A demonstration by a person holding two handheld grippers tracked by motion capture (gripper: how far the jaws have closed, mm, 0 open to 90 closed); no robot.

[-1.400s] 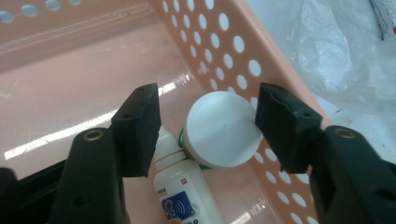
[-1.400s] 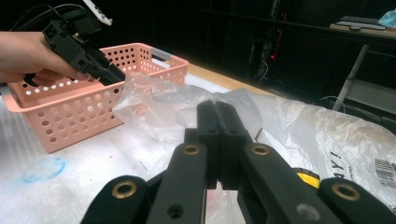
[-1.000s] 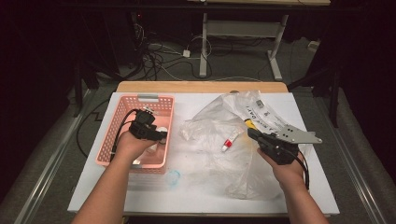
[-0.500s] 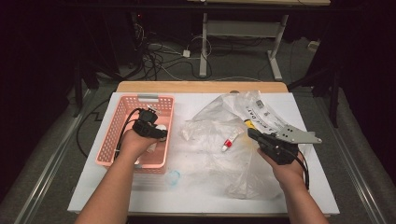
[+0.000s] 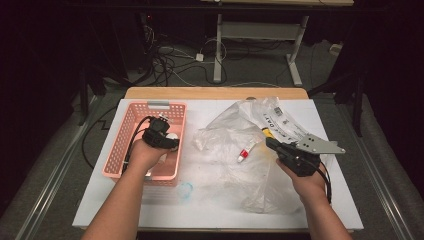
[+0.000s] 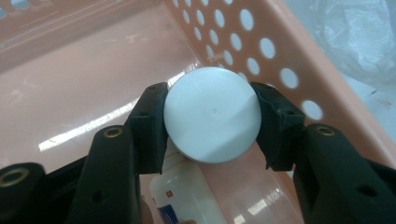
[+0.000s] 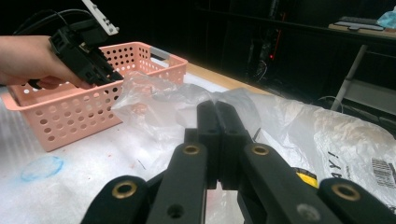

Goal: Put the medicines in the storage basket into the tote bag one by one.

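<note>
Your left gripper [image 6: 212,116] has just been closing and now clamps the white bottle [image 6: 212,114] by its round cap, inside the pink basket [image 5: 127,142]. Your right gripper [image 7: 217,116], jaws pressed together on nothing, hovers over the clear plastic bag [image 5: 235,145] on the table [image 5: 210,205].

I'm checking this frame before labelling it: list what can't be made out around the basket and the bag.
- White bottle: left gripper view, label cut off by the bottom edge and hidden behind its cap.
- Basket floor: high view, hidden by the left gripper.
- Bag contents: high view, blurred by crumpled plastic.
</note>
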